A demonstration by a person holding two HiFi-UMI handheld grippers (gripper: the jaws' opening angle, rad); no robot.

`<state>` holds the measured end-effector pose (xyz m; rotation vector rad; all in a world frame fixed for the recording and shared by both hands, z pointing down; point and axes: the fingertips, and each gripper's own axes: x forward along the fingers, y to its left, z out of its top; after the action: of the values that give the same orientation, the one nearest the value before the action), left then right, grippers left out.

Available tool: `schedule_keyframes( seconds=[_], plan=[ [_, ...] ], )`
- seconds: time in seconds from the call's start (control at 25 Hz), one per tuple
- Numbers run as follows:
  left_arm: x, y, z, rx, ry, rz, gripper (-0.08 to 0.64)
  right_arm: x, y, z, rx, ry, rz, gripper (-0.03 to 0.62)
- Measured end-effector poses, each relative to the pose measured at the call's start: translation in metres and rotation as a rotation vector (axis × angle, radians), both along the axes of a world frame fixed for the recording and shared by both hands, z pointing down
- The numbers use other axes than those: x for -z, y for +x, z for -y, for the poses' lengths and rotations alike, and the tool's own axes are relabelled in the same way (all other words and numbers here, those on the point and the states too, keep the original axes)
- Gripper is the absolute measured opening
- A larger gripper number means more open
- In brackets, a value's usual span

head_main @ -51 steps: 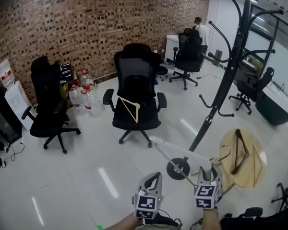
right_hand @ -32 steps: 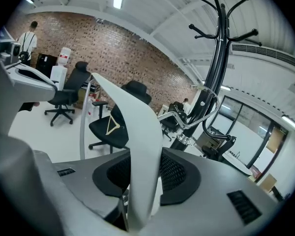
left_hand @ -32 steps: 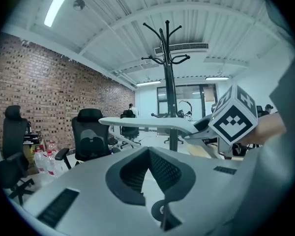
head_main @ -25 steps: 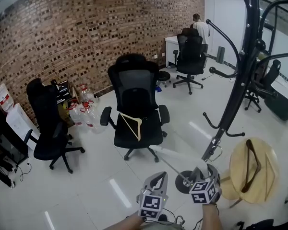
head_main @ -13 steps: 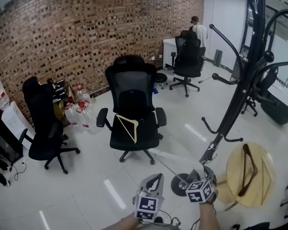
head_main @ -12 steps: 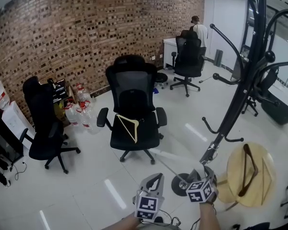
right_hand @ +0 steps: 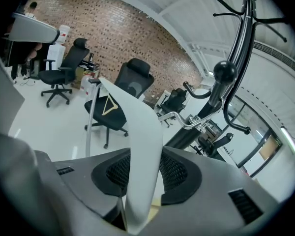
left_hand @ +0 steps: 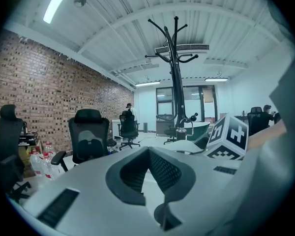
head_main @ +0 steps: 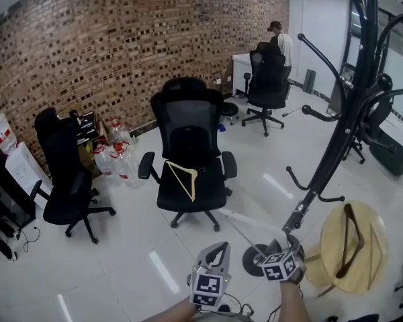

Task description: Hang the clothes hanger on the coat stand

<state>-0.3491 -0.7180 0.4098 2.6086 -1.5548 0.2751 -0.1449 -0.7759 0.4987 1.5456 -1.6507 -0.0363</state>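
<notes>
Right gripper [head_main: 292, 240]: pinching white hanger [right_hand: 137, 132], jaws just opening.
Left gripper [head_main: 218, 249]: closed, empty.
Risk: your loosening grip drops it before the coat stand [head_main: 336, 146].

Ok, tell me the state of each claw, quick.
Left claw: closed, empty.
Right claw: holding the white hanger, though it has just been opening a little.
</notes>
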Motion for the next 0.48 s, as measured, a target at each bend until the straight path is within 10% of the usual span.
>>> schedule_keyframes(
  seconds=[0.48],
  plan=[
    [-0.017,0.023,0.021,-0.053,-0.049,0.008,0.015,-0.011,0.042,0.030,-0.052,0.006,-0.012,0.140]
  ],
)
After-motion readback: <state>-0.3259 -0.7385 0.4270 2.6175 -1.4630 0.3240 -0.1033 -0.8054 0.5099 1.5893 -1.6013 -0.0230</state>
